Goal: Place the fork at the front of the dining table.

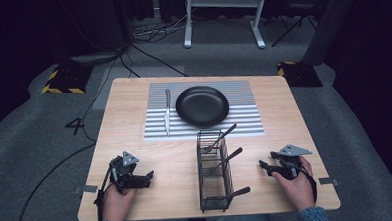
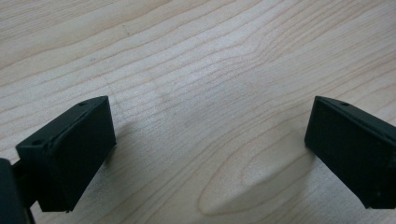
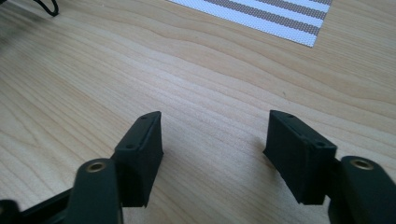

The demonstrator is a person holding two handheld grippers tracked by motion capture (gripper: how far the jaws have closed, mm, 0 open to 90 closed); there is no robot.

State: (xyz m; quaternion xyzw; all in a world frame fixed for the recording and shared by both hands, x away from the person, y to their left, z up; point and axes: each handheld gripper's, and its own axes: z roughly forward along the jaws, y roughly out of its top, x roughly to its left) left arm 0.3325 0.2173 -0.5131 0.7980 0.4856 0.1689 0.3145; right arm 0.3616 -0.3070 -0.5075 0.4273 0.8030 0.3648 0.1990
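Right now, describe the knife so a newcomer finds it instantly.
Start at the light wooden table and find the grey-and-white striped placemat at its far side. On the mat, left of the round black plate, lies the silver metal knife, the one utensil outside the black wire basket.

Bare table [image 1: 161,157] either side of the wire basket [image 1: 213,182], its cutlery handles [image 1: 229,156] jutting right, toward the right gripper [image 1: 269,166].

The left gripper [image 1: 146,177] rests low on the table [image 1: 151,152], jaws wide apart. The right gripper [image 1: 266,167] rests there too, jaws wide apart, holding nothing.
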